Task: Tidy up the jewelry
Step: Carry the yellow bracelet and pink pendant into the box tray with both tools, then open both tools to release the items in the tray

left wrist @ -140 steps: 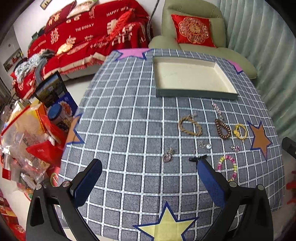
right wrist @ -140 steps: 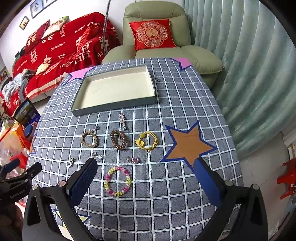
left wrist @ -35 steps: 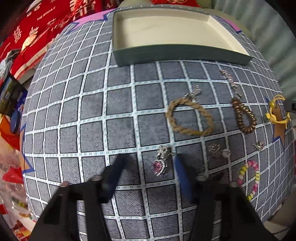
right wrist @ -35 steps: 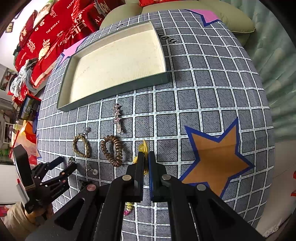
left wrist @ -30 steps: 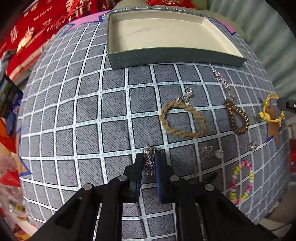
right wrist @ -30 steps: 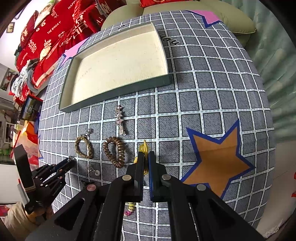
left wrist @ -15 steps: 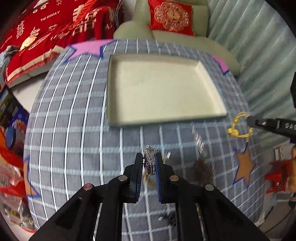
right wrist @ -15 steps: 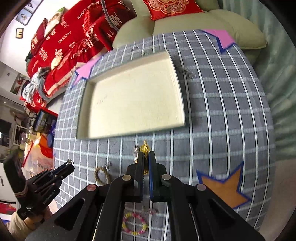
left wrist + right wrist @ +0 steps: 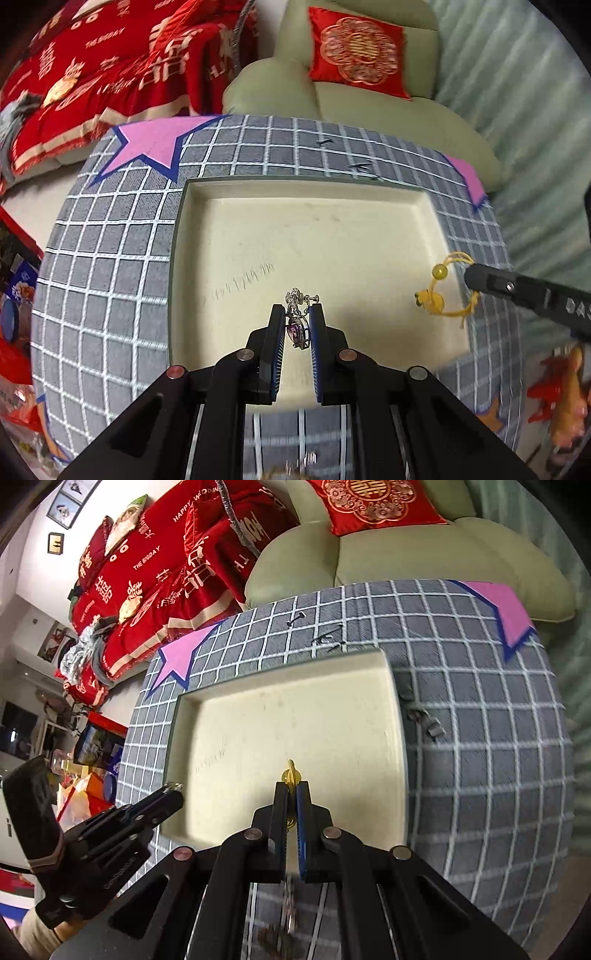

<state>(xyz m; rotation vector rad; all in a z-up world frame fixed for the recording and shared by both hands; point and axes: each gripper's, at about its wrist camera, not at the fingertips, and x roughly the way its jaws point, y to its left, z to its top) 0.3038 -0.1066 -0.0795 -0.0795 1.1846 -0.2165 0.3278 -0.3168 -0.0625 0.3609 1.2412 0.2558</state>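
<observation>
My left gripper (image 9: 297,312) is shut on a silver earring with a purple stone (image 9: 297,325), held above the near part of a shallow cream tray (image 9: 332,236). In the left wrist view the right gripper (image 9: 474,275) enters from the right with a yellow cord bracelet (image 9: 441,291) hanging from its tip over the tray's right side. In the right wrist view my right gripper (image 9: 292,788) is shut on that yellow bracelet (image 9: 291,773) over the tray (image 9: 295,720). The left gripper (image 9: 171,788) shows at the left edge of the tray there.
The tray lies on a grey checked tablecloth (image 9: 110,240) with pink stars (image 9: 155,142). A green armchair with a red cushion (image 9: 354,55) and a red-covered sofa (image 9: 155,572) stand beyond the table. Small dark hair clips (image 9: 327,637) lie behind the tray. A blurred piece of jewelry (image 9: 288,923) shows below.
Both grippers have moved forward from the jewelry row to above the tray, each carrying its piece. The tray now fills the middle of both views.
</observation>
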